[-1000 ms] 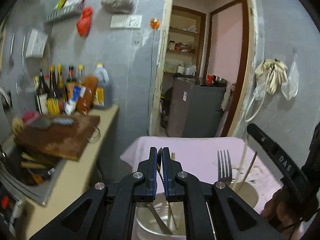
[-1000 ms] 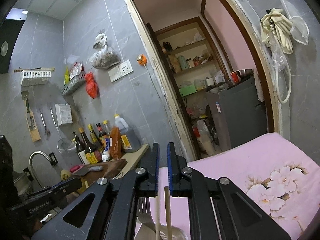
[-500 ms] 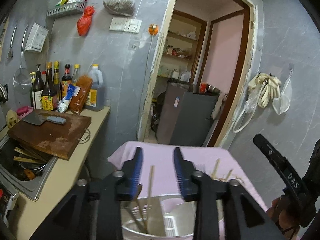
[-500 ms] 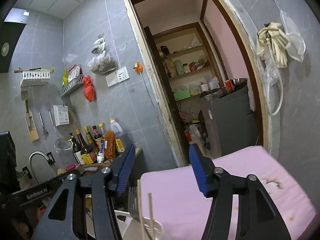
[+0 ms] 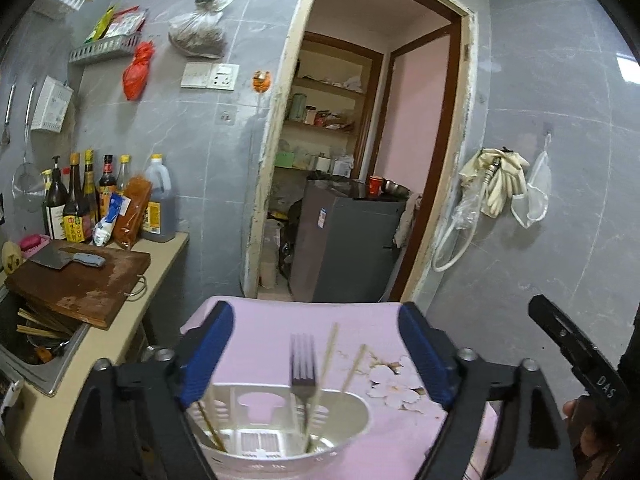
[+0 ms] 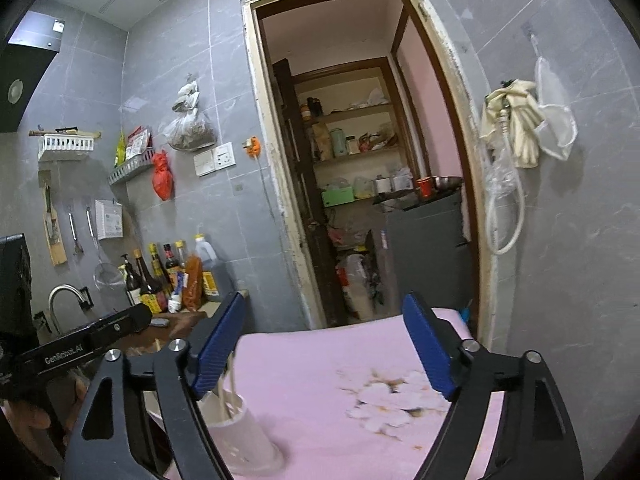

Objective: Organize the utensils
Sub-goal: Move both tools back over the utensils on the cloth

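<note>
Holder (image 5: 280,436): on the cloth-covered bench (image 5: 360,320), at its near edge, toward the left side.
Fork (image 5: 303,364): upright in the holder, about the middle.
Chopsticks (image 5: 326,356): in the holder, just right of the fork, leaning right; another pair at the left end.
Left gripper (image 5: 316,354): above the holder, jaws opening, nothing pressed between them.
Right gripper (image 6: 326,354): above the bench, right of the holder, jaws opening, nothing between them.
Chopping board (image 5: 80,284): on the counter left of the bench, partly over the sink.
Cleaver (image 5: 66,258): on the chopping board.
Bottles (image 5: 80,200): behind the board, against the wall.
Doorway (image 5: 360,140): behind the bench.
</note>
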### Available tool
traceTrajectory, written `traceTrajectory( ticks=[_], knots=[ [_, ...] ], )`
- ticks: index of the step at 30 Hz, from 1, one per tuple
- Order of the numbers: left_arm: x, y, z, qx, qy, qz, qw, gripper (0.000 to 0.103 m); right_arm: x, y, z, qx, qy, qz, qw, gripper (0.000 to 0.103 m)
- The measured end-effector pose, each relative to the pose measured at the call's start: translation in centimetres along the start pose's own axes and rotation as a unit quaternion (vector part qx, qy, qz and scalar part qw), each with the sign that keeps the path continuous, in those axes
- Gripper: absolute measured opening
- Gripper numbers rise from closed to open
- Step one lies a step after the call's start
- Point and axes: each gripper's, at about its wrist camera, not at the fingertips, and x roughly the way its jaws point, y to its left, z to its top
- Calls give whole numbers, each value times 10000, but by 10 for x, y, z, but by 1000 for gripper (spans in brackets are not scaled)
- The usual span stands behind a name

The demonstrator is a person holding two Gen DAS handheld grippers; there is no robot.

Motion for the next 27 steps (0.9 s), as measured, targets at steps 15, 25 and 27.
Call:
traceTrajectory(
  ticks=[15,25,27],
  knots=[
    [-6,-71,-54,186,185,-90,9996,99,-51,-69,-13,-377,219,-513,9977,99],
    [19,-99,-102,275,844,-101,9960,99,-36,-129,-53,-187,892,-518,9945,99],
    [28,-104,-113,298,1000,-89,9945,99,-30,-137,-63,-148,1010,-475,9936,99]
  ],
)
